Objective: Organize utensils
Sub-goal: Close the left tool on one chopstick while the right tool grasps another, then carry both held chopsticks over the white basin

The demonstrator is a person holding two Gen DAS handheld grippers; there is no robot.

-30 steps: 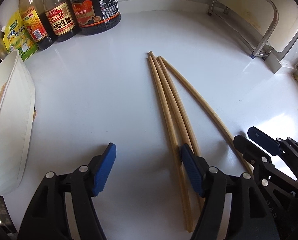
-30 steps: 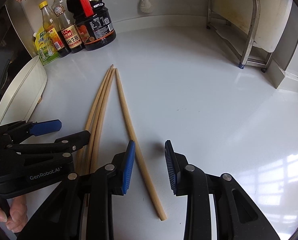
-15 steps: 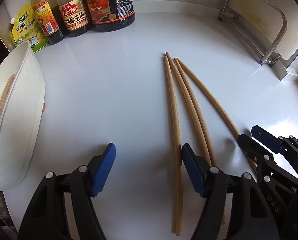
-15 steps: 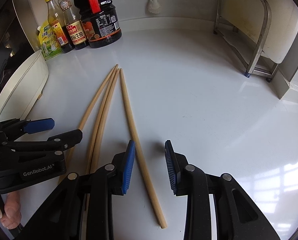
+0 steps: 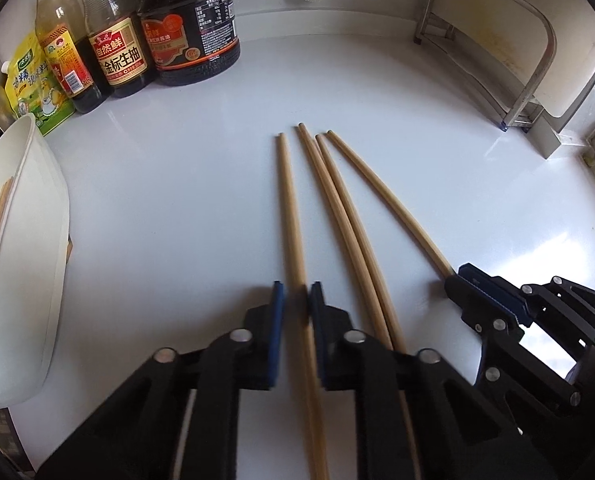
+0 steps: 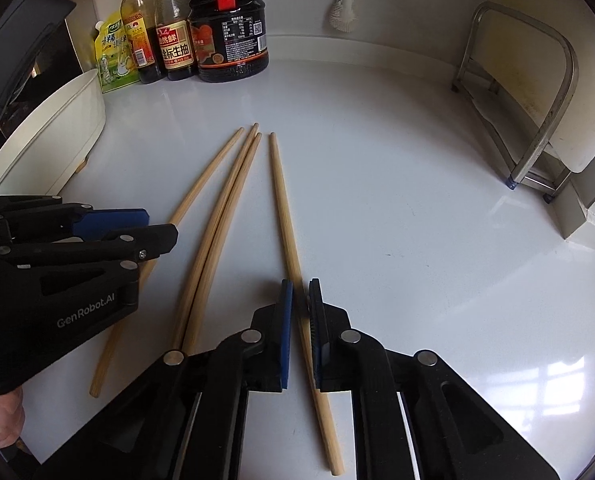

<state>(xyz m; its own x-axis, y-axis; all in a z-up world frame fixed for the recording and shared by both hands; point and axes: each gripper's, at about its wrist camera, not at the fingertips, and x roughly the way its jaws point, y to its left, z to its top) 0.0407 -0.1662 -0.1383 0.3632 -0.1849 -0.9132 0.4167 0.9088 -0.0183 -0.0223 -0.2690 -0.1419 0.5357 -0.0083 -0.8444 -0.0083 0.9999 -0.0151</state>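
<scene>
Several long wooden chopsticks lie on the white counter (image 5: pixel 177 200). My left gripper (image 5: pixel 296 300) is shut on the leftmost chopstick (image 5: pixel 289 208), its blue pads against the shaft. My right gripper (image 6: pixel 300 300) is shut on the rightmost chopstick (image 6: pixel 283 208). Two more chopsticks (image 5: pixel 337 216) lie side by side between them, also in the right wrist view (image 6: pixel 225 216). The right gripper shows in the left wrist view (image 5: pixel 469 284); the left gripper shows in the right wrist view (image 6: pixel 137 228). A white bowl-like holder (image 5: pixel 37 240) at the left has chopsticks inside.
Sauce bottles (image 5: pixel 117 48) and a yellow-green pouch (image 5: pixel 29 80) stand at the back left. A steel rack (image 5: pixel 537 60) stands at the back right against the wall. A white brush (image 6: pixel 343 12) hangs on the back wall.
Both grippers have closed, each onto one outer chopstick. The left chopstick has moved away from the middle pair. Both views have moved forward.
</scene>
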